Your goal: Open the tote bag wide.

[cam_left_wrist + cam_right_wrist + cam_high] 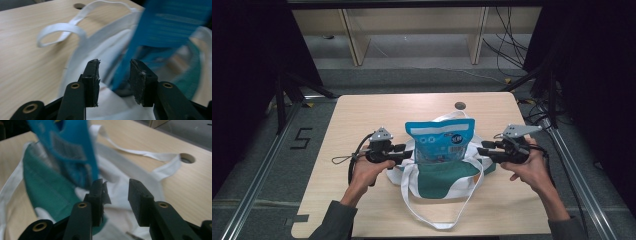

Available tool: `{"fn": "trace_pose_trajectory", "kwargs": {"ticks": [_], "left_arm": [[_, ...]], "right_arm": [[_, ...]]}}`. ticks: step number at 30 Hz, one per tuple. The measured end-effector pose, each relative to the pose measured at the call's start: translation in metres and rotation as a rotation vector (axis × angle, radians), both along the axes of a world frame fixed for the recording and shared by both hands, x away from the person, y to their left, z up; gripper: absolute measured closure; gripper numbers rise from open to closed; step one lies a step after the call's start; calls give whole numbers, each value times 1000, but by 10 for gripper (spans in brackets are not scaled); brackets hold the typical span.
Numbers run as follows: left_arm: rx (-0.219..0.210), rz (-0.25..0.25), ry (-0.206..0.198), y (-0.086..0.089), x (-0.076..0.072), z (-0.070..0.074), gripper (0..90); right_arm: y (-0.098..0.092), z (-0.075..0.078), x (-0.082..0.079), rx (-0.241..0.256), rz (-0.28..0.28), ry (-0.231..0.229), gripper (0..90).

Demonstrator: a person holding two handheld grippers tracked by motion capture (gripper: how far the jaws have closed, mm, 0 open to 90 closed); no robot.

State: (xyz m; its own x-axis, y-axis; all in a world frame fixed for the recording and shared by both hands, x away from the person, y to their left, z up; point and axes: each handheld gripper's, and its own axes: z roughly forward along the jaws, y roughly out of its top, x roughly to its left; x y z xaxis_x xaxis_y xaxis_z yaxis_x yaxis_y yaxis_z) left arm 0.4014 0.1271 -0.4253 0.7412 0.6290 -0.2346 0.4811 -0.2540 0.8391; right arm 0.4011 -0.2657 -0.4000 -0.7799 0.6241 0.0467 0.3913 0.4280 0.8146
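Note:
A white and green tote bag (443, 179) lies in the middle of the wooden table (362, 115), mouth toward the far side. A blue snack pouch (440, 140) stands upright in its mouth. My left gripper (404, 148) is at the bag's left edge, open, its jaws (113, 75) astride the white rim (110, 50) and the pouch's edge (170, 25) without clamping either. At the bag's right edge my right gripper (484, 146) is open too. Its jaws (116, 192) hover over white cloth, with the pouch (72, 145) and the green lining (47, 187) to their left.
One white handle (437, 220) loops toward the table's near edge; the other (60, 30) lies on the far side by a round cable hole (460, 105). Metal rails (272, 150) flank the table. Wooden furniture legs and cables stand on the floor beyond.

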Motion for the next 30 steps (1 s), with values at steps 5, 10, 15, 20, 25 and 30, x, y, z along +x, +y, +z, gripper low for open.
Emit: {"fn": "trace_pose_trajectory", "kwargs": {"ticks": [5, 10, 15, 20, 25, 30], "left_arm": [[-11, -32, 16, -2, -18, 1, 633], [24, -44, -2, -10, -37, -19, 704], [241, -50, -9, -27, -40, -60, 739], [302, -62, -1, -32, -34, -80, 757], [300, -57, 6, -33, -33, -79, 756], [307, -47, 2, -31, -25, -78, 751]], "right_arm": [[13, -10, -7, -33, 48, 19, 619], [24, -27, -13, -140, 104, 14, 833], [42, -61, -13, -289, 118, 55, 860], [52, -83, -10, -329, 88, 72, 876], [54, -83, -9, -335, 81, 69, 874], [53, -85, -7, -299, 70, 70, 872]]}}
